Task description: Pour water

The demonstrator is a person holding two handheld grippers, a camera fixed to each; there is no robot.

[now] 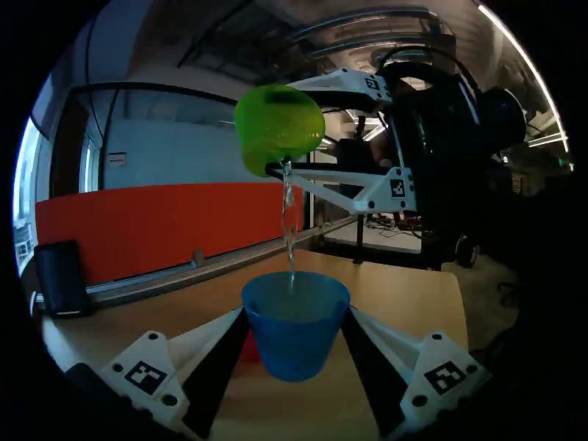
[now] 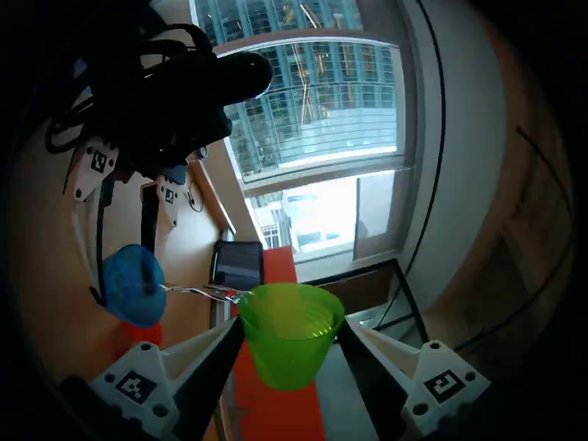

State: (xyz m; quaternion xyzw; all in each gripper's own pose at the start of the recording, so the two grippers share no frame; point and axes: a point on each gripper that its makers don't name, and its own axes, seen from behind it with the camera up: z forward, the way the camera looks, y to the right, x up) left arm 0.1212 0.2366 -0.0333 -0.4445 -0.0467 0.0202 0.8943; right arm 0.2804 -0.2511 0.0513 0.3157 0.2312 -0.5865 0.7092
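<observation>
While pouring water (image 1: pixel 288 228) down from 12 o'clock | left gripper (image 1: pixel 294 327) clenched on blue cup (image 1: pixel 294 356) at 6 o'clock, over table (image 1: pixel 400 294); right gripper (image 2: pixel 292 327) clenched on tipped green cup (image 2: pixel 290 356), 6 o'clock

Dim interior; window (image 2: pixel 316 147) glare (blown white); edges bend, perhaps slightly blurred.
</observation>
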